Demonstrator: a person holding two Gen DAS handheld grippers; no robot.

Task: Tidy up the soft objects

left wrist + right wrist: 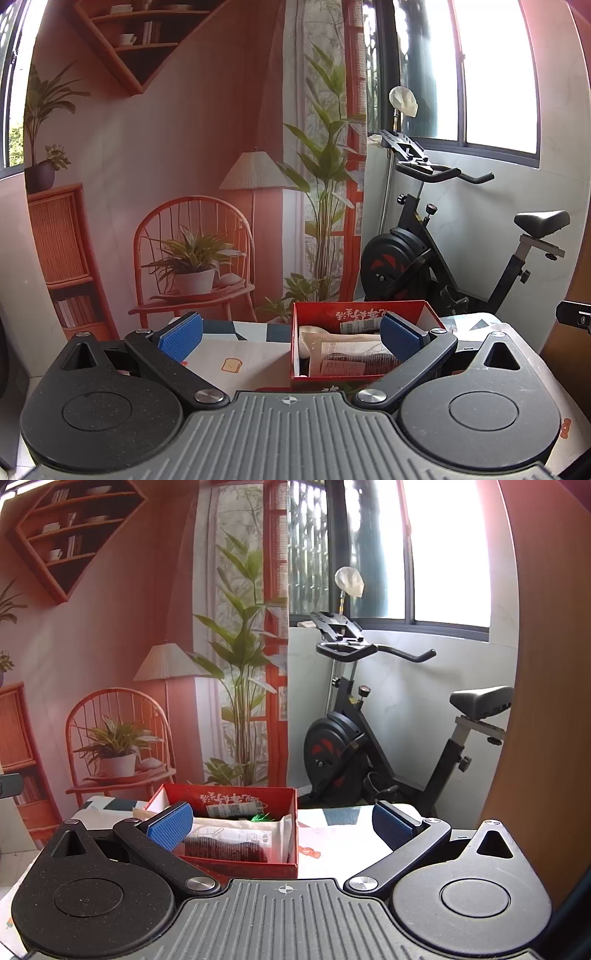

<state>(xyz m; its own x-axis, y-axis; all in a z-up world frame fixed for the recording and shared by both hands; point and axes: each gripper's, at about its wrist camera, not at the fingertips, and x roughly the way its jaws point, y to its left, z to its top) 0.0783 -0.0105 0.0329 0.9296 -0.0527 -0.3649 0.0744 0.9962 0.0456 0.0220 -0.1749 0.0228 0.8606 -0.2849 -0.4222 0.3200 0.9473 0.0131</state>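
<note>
A red cardboard box [325, 312] stands on the patterned table, also seen as the box [240, 866] in the right wrist view. Inside lie soft packets: a clear-wrapped dark item [351, 363] [229, 845], a beige roll [308, 341], a labelled pouch [232, 808] and something green [263, 816]. My left gripper [291, 338] is open, held near the box's front, its right pad [400, 338] over the box's right side. My right gripper [280, 827] is open too, with its left pad [170, 825] over the box's left corner. Nothing is held.
The table [229, 354] carries a printed cloth [332, 834]. Behind it hangs a backdrop with chair and plants [192, 251]. An exercise bike [373, 731] stands by the window at the right. A wooden panel [535, 701] bounds the far right.
</note>
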